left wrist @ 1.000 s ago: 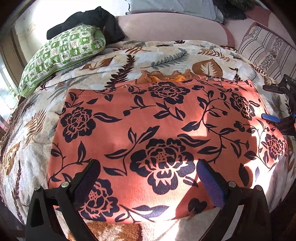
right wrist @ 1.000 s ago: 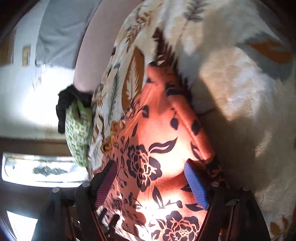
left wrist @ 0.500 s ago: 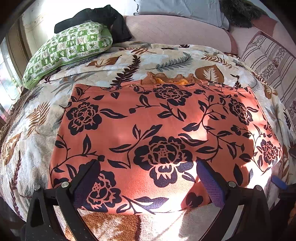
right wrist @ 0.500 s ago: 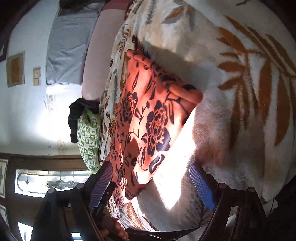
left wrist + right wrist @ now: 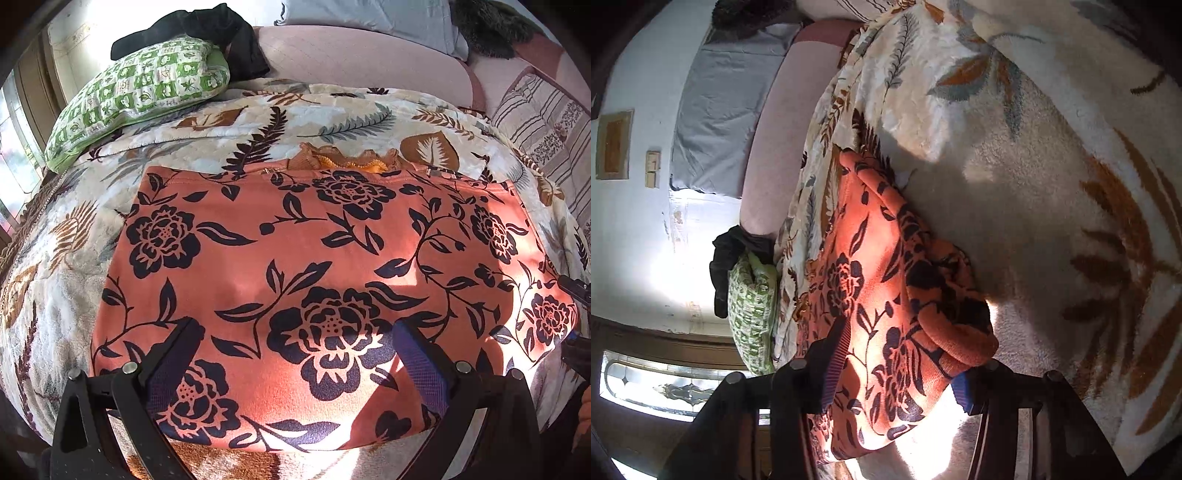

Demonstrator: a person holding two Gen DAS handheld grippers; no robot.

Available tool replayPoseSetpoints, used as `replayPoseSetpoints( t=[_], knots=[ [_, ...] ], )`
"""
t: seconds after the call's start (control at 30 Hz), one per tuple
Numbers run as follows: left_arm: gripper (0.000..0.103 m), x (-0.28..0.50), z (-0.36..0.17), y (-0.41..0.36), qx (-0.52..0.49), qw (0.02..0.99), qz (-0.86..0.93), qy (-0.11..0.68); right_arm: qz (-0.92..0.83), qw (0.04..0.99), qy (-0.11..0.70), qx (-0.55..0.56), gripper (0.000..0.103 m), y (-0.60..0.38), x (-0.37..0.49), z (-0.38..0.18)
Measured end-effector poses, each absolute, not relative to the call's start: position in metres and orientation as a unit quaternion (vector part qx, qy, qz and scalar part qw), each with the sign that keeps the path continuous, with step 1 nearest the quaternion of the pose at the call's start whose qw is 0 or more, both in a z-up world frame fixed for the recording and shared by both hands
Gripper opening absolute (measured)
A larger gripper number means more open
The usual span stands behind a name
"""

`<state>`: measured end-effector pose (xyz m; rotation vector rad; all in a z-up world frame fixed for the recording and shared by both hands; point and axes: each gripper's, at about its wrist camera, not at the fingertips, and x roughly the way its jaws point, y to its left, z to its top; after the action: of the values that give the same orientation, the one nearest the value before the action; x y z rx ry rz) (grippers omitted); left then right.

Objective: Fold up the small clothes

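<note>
I see the orange floral garment (image 5: pixel 332 280) — soft, velvety, printed with dark roses — lying flat as a broad rectangle on the plush leaf-patterned blanket (image 5: pixel 74 280). Its near hem sits close to the bed's front edge; blanket shows on both sides. My left gripper (image 5: pixel 295 369) hovers over that hem, fingers spread wide, holding nothing. My right gripper (image 5: pixel 897 373) — tilted sideways — straddles the garment's bunched right corner, fingers apart.

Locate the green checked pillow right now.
In the left wrist view the green checked pillow sits upper left on the leaf-print blanket, a black garment draped behind it.
</note>
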<state>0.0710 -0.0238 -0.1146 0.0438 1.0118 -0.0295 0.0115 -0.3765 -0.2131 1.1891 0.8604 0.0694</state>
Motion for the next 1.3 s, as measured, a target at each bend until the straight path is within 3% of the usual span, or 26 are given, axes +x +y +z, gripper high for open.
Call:
replayPoseSetpoints(
  t=[0.13, 0.23, 0.33, 0.47, 0.63, 0.8, 0.83, 0.87, 0.9, 0.97, 1.07, 1.1, 1.2, 1.3],
  knots=[
    [0.103, 0.073, -0.108, -0.026, 0.021, 0.885, -0.013, 0.464, 0.037, 0.733, 0.392, 0.555, 0.071, -0.375, 0.012, -0.215],
    [0.103, 0.08, -0.114, -0.029, 0.025, 0.885, -0.013, 0.465, 0.045, 0.749, 0.387, 0.537, 0.074, -0.371, 0.019, -0.207],
    [0.103, 0.089, -0.138, -0.032, 0.043, 0.865, -0.012, 0.5, 0.043, 0.741, 0.397, 0.539, 0.074, -0.37, 0.028, -0.215],
    [0.103, 0.087, -0.135, -0.032, 0.042, 0.874, -0.015, 0.485, 0.05, 0.762, 0.399, 0.508, 0.068, -0.365, 0.03, -0.208],
    [0.103, 0.085, -0.124, -0.03, 0.038, 0.888, -0.011, 0.457, 0.044, 0.76, 0.399, 0.511, 0.068, -0.366, 0.03, -0.21],
    [0.103, 0.093, -0.139, -0.034, 0.05, 0.87, -0.009, 0.491, 0.064, 0.753, 0.393, 0.524, 0.07, -0.368, 0.032, -0.212],
    [0.103, 0.092, -0.134, -0.034, 0.047, 0.87, -0.01, 0.491, 0.068, 0.759, 0.395, 0.514, 0.062, -0.368, 0.033, -0.211],
    [0.103, 0.088, -0.125, -0.032, 0.041, 0.877, -0.009, 0.479, 0.062, 0.765, 0.403, 0.499, 0.034, -0.367, 0.035, -0.209],
    [0.103, 0.083, -0.116, -0.031, 0.037, 0.888, -0.006, 0.459, 0.058, 0.768, 0.414, 0.485, 0.022, -0.367, 0.036, -0.207],
    [0.103, 0.075, -0.107, -0.029, 0.036, 0.903, 0.0, 0.429, 0.057, 0.774, 0.421, 0.469, 0.019, -0.367, 0.038, -0.202],
    [0.103, 0.087, -0.148, -0.035, 0.055, 0.863, -0.021, 0.502, 0.048, 0.77, 0.445, 0.456, 0.022, -0.364, 0.044, -0.204],
    [0.103, 0.082, -0.144, -0.037, 0.063, 0.88, -0.022, 0.471, 0.048, 0.757, 0.456, 0.465, 0.023, -0.364, 0.047, -0.209],
    [0.103, 0.082, -0.132, -0.034, 0.053, 0.874, -0.03, 0.482, 0.038, 0.749, 0.463, 0.472, 0.026, -0.363, 0.048, -0.216],
    [0.103, 0.067, -0.104, -0.006, 0.012, 0.896, -0.03, 0.443, 0.036, 0.782, 0.47, 0.408, 0.021, -0.35, 0.055, -0.199]
  ],
)
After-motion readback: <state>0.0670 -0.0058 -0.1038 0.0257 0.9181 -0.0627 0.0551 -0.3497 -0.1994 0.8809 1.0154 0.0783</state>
